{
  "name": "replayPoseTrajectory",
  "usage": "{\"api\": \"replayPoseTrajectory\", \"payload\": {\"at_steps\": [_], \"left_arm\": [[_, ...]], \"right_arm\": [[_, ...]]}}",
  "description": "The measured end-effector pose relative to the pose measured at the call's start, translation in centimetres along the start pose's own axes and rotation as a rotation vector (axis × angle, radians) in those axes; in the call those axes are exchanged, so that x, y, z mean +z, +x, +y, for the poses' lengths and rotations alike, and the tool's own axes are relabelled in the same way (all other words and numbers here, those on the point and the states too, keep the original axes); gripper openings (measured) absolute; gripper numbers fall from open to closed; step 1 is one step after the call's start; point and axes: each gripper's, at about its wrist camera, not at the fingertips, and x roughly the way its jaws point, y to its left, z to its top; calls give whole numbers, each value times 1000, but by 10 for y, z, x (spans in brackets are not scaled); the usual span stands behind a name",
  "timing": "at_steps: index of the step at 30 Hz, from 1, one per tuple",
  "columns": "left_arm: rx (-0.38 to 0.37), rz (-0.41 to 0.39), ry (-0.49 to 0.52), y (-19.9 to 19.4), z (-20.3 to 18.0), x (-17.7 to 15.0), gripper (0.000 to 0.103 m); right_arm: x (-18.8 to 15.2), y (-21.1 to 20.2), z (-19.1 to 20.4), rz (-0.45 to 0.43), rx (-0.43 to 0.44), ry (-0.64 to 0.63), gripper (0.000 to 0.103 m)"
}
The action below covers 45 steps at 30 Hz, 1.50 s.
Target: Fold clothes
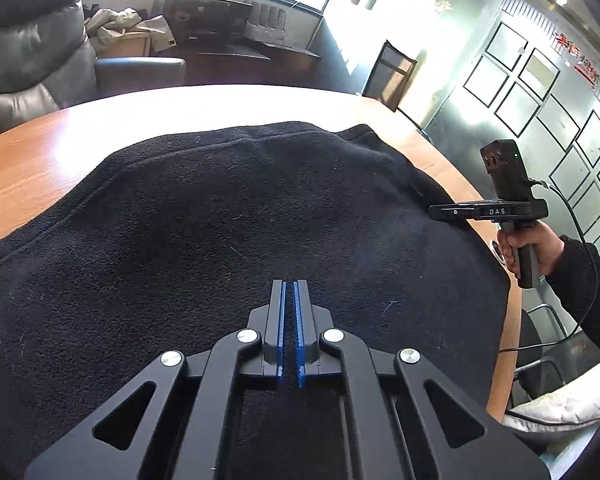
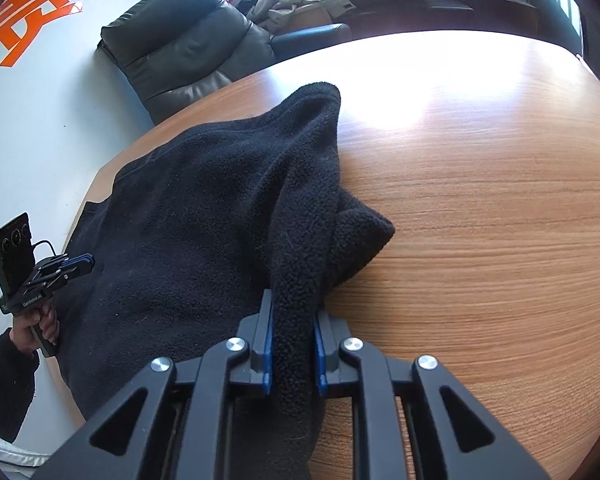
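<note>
My right gripper clamps a thick bunched fold of the black fleece garment, its blue-lined fingers pressed into the cloth on both sides, while the rest of the garment lies spread across the near-left part of the round wooden table. My left gripper hovers over the middle of the fleece with its fingers drawn almost together, only a thin slit between the blue pads and nothing caught in it. A grey leather armchair stands beyond the table's far edge.
</note>
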Motion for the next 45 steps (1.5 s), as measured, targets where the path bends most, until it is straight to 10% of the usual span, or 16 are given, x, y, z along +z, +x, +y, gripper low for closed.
{"api": "replayPoseTrajectory", "payload": {"at_steps": [14, 22, 31, 34, 45], "left_arm": [[48, 25, -52, 57, -47, -6, 0], [79, -17, -135, 100, -96, 15, 0], [113, -52, 7, 27, -95, -6, 0], [94, 29, -26, 46, -85, -22, 0], [-152, -172, -225, 32, -74, -35, 0]], "right_arm": [[42, -30, 58, -116, -65, -112, 14], [65, -80, 183, -125, -221, -462, 14], [46, -69, 259, -158, -334, -600, 14], [41, -67, 268, -167, -323, -601, 14], [13, -14, 331, -155, -369, -611, 14]]}}
